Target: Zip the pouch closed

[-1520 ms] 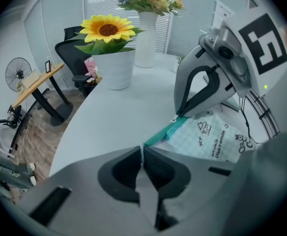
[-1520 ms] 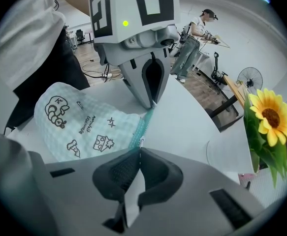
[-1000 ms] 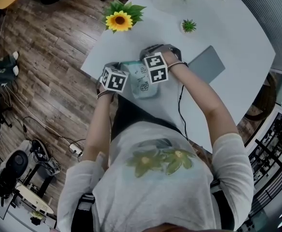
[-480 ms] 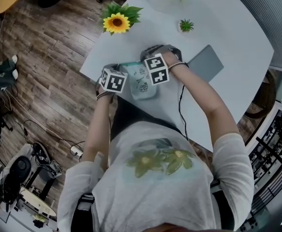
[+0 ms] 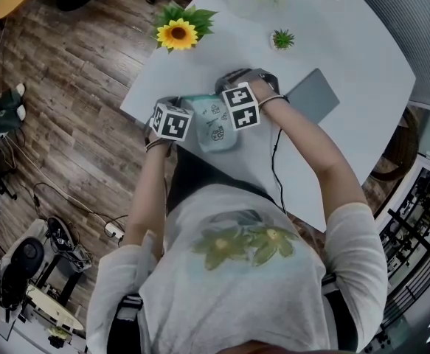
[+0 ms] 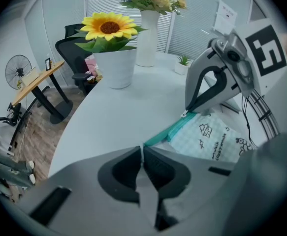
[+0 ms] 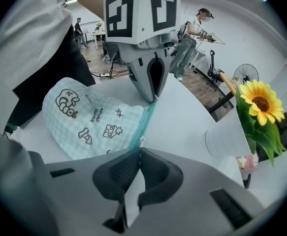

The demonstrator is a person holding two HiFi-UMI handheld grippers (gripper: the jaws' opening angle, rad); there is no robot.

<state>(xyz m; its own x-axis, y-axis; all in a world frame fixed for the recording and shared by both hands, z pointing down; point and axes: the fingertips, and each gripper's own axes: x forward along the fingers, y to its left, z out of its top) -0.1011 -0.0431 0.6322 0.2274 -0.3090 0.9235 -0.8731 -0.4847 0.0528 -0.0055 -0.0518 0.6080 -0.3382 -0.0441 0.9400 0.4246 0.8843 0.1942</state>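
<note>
Nothing has shifted since a second ago: both grippers stay put at the pouch (image 5: pixel 215 124), which lies by the table's edge. The left gripper (image 6: pixel 142 149) is clamped on the end of the teal zipper tape (image 6: pixel 165 133). The right gripper (image 7: pixel 139 151) is closed, apparently pinching the small zipper pull (image 7: pixel 141 142). The pouch is soft mint checked cloth with doodle prints. The table (image 5: pixel 347 43) is smooth and white, with a potted sunflower (image 5: pixel 176 32) on it, above a wood-plank floor (image 5: pixel 74 87).

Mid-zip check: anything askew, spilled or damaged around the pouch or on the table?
Nothing stands out. The pouch lies on the white table, its teal zipper stretched straight between the left gripper and the right gripper, both pinched shut on it. The potted sunflower stands upright; nothing looks spilled.
</note>
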